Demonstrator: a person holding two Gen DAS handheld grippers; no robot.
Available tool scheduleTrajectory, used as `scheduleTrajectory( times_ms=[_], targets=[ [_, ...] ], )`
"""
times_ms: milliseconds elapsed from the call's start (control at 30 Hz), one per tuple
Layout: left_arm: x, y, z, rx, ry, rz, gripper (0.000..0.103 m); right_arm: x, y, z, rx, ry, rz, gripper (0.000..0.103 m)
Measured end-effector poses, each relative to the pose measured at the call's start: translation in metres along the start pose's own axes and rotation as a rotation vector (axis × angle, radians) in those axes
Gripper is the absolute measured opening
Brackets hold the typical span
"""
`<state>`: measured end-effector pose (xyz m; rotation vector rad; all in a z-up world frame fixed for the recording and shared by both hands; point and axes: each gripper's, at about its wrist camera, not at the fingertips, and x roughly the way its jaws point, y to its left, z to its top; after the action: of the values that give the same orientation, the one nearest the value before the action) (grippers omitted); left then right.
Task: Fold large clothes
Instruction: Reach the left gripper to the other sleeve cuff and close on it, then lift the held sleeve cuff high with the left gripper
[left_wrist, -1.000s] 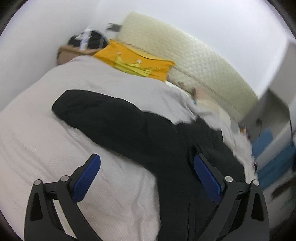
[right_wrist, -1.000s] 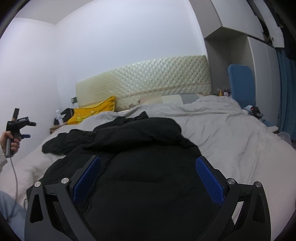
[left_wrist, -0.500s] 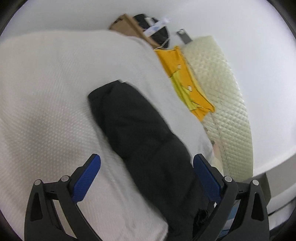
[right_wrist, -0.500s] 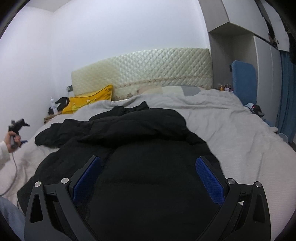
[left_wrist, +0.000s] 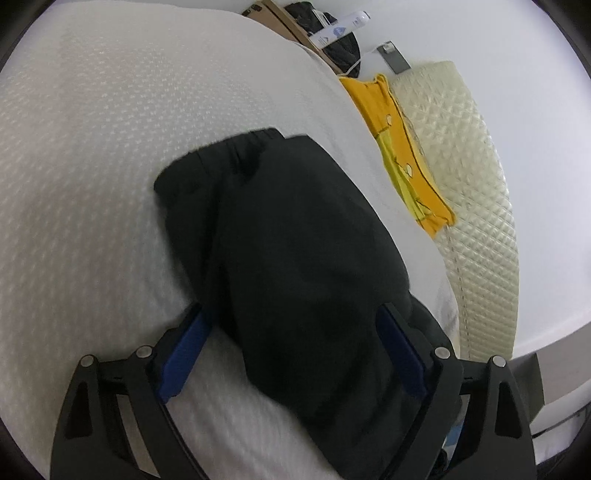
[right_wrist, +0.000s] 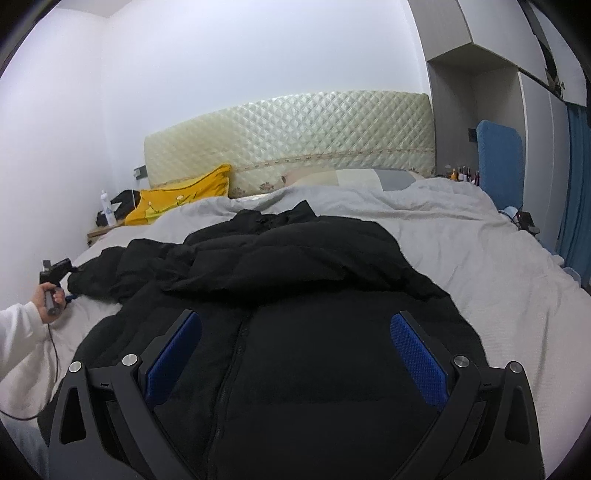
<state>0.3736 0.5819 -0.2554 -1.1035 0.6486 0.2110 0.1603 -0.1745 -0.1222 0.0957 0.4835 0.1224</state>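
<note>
A large black jacket (right_wrist: 295, 277) lies spread on the bed, zip side up, with its top part bunched. Its left sleeve (left_wrist: 295, 240) stretches out over the pale bed cover (left_wrist: 92, 166), cuff at the far end. My left gripper (left_wrist: 291, 347) straddles that sleeve low over the bed. Its jaws are closing with the sleeve between the blue pads, and no firm pinch shows. In the right wrist view a person's hand (right_wrist: 46, 295) holds that gripper at the sleeve's end. My right gripper (right_wrist: 295, 343) hovers open above the jacket's lower body, holding nothing.
A yellow pillow (right_wrist: 181, 199) leans by the quilted headboard (right_wrist: 295, 140). A nightstand with a bottle (right_wrist: 105, 210) stands at the bed's far left. A blue chair (right_wrist: 498, 162) and wardrobe stand on the right. Grey bedding (right_wrist: 480, 258) stretches right of the jacket.
My left gripper has dropped and rolled, coming down around the sleeve, and its jaws have narrowed a little. My right gripper has edged forward over the jacket, still open.
</note>
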Motion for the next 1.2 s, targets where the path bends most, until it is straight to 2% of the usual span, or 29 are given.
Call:
scheduleTrajectory(
  times_ms=[133,233,300,333,400,500,567,700,900,1200],
  targets=[
    [0.006,0.002,0.007,-0.015,-0.038,-0.003,0.080,0.007,-0.003,0.002,0.032,-0.004,0.006,0.103],
    [0.012,0.005,0.008,-0.044,-0.036,-0.021,0.062,0.008,-0.004,0.003,0.027,-0.007,-0.001,0.103],
    [0.021,0.001,0.008,-0.030,0.015,0.018,0.049,0.008,-0.006,0.002,0.029,-0.003,-0.004,0.103],
    [0.022,-0.004,0.007,-0.004,0.028,0.050,0.046,0.008,-0.008,0.002,0.035,-0.001,-0.007,0.103],
    [0.018,-0.014,0.007,0.008,0.027,0.062,0.024,0.006,-0.007,0.003,0.028,-0.001,-0.021,0.103],
    [0.000,-0.031,0.007,0.027,-0.002,0.093,0.007,0.003,-0.006,0.005,0.015,-0.001,-0.039,0.103],
    [-0.019,-0.047,0.006,0.072,-0.053,0.119,0.006,-0.001,-0.008,0.005,0.014,-0.005,-0.032,0.103],
    [-0.056,-0.074,0.001,0.116,-0.147,0.112,0.004,-0.003,-0.012,0.005,0.026,0.003,-0.012,0.103],
    [-0.105,-0.114,-0.009,0.201,-0.179,0.111,0.004,-0.010,-0.011,0.003,0.002,0.016,0.012,0.103],
    [-0.161,-0.180,-0.031,0.315,-0.214,0.084,0.004,-0.035,-0.010,0.008,-0.033,-0.035,0.062,0.103]
  ],
)
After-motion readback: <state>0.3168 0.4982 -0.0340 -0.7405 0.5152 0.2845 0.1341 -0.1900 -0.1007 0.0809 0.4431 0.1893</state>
